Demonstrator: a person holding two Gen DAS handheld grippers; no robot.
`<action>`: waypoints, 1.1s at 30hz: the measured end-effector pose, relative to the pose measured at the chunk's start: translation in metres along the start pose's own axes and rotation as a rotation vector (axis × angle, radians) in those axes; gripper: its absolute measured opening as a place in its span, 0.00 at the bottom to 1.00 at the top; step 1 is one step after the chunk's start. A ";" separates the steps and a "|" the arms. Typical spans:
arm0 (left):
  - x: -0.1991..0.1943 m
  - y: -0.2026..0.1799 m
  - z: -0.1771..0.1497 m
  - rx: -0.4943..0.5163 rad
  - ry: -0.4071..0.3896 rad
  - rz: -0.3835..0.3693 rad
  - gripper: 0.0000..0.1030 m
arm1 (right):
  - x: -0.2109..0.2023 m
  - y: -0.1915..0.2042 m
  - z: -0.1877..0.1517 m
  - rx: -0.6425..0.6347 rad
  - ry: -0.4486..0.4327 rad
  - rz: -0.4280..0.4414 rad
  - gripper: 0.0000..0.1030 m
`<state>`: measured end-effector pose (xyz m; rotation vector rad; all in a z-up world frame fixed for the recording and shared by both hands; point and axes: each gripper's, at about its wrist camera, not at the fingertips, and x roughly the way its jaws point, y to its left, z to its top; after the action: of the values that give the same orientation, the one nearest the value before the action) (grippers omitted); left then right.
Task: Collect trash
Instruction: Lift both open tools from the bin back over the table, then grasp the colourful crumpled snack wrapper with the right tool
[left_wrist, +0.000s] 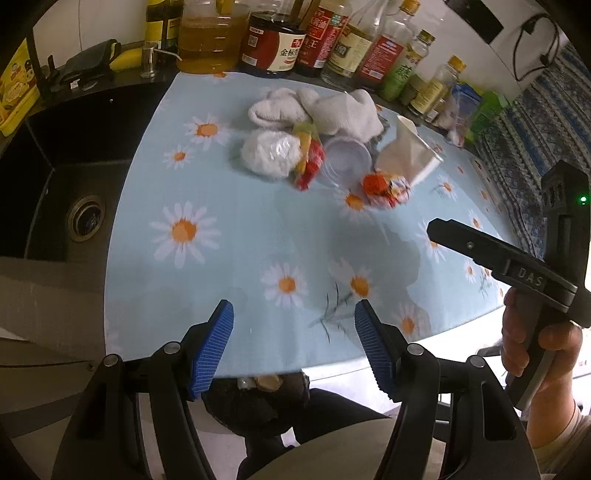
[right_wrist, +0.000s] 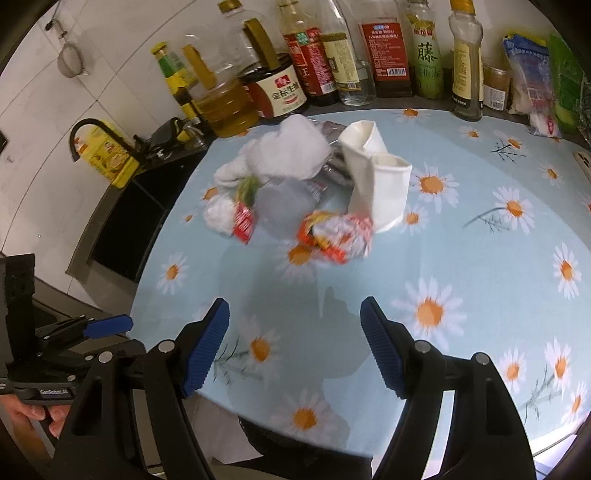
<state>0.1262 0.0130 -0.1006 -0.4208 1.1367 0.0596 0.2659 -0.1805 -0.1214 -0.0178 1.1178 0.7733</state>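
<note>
A pile of trash lies on the daisy-print tablecloth (left_wrist: 229, 280): white cloth wads (left_wrist: 332, 107), a crumpled clear plastic ball (left_wrist: 269, 151), a clear plastic cup (left_wrist: 345, 157), red snack wrappers (left_wrist: 384, 186) and crushed white paper cups (left_wrist: 406, 151). The right wrist view shows the same pile: paper cups (right_wrist: 380, 177), wrappers (right_wrist: 336, 236), cloth (right_wrist: 284, 151). My left gripper (left_wrist: 293, 345) is open and empty over the table's near edge. My right gripper (right_wrist: 295, 347) is open and empty, short of the pile. The right gripper's body (left_wrist: 498, 258) shows at the right of the left wrist view.
Oil and sauce bottles (left_wrist: 273, 40) line the back of the table (right_wrist: 391, 55). A black sink (left_wrist: 55, 177) with a drain lies to the left, with a faucet (right_wrist: 99, 129) and a yellow tin (right_wrist: 107, 155). A dark bin (left_wrist: 258, 402) sits below the near edge.
</note>
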 end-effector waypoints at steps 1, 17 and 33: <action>0.004 0.000 0.006 -0.004 0.004 0.007 0.63 | 0.006 -0.004 0.005 0.002 0.006 0.002 0.71; 0.043 0.013 0.066 -0.051 0.031 0.048 0.63 | 0.063 -0.033 0.048 0.020 0.094 0.012 0.65; 0.066 0.023 0.103 -0.046 0.056 0.082 0.65 | 0.055 -0.026 0.040 -0.004 0.098 0.043 0.48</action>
<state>0.2375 0.0596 -0.1300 -0.4187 1.2091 0.1471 0.3236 -0.1544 -0.1567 -0.0354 1.2126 0.8205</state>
